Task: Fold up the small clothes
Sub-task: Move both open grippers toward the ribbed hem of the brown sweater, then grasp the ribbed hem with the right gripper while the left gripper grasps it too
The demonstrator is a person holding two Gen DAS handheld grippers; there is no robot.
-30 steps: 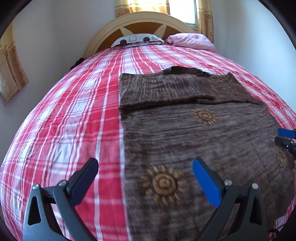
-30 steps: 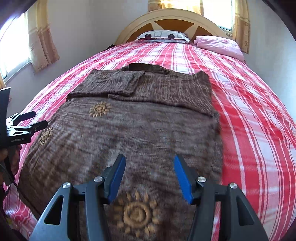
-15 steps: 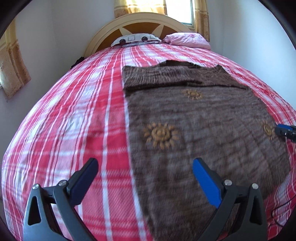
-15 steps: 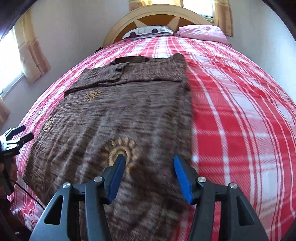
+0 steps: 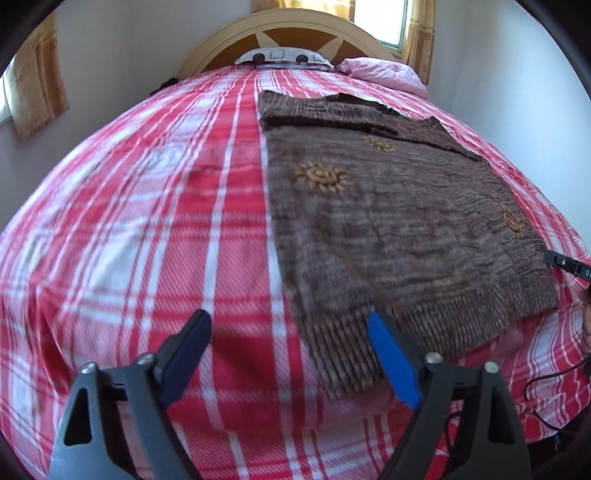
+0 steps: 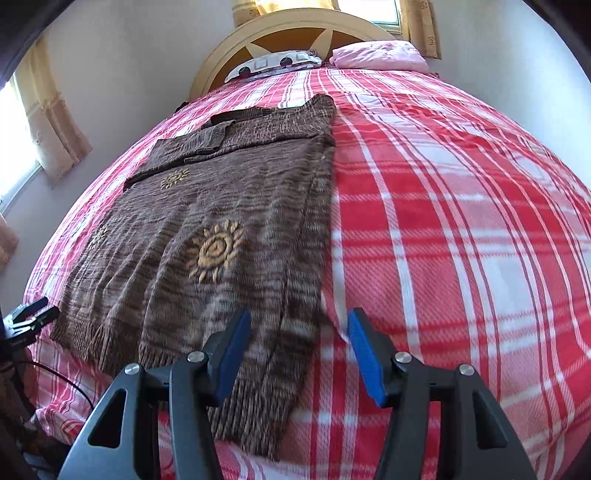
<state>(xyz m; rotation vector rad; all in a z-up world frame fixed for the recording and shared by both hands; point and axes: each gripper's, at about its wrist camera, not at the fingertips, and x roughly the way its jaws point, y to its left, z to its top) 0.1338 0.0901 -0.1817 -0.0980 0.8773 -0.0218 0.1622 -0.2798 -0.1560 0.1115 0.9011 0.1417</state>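
A brown knitted sweater (image 5: 399, 221) with golden sun motifs lies flat on the red-and-white checked bed, sleeves folded across its top. It also shows in the right wrist view (image 6: 207, 251). My left gripper (image 5: 288, 354) is open and empty, over the sweater's near left hem corner. My right gripper (image 6: 295, 350) is open and empty, over the near right hem corner. The right gripper's tip shows at the right edge of the left wrist view (image 5: 569, 266); the left gripper's tip shows at the left edge of the right wrist view (image 6: 29, 314).
The checked bedspread (image 5: 147, 229) covers the whole bed. A patterned pillow (image 5: 284, 57) and a pink pillow (image 5: 380, 72) lie by the headboard (image 5: 291, 31). Curtained windows are on the left wall and behind the bed. A black cable (image 6: 70, 387) hangs off the near edge.
Both grippers have pulled back from over the sweater's middle toward the near edge of the bed. They now sit over the hem corners. Both stayed open and empty.
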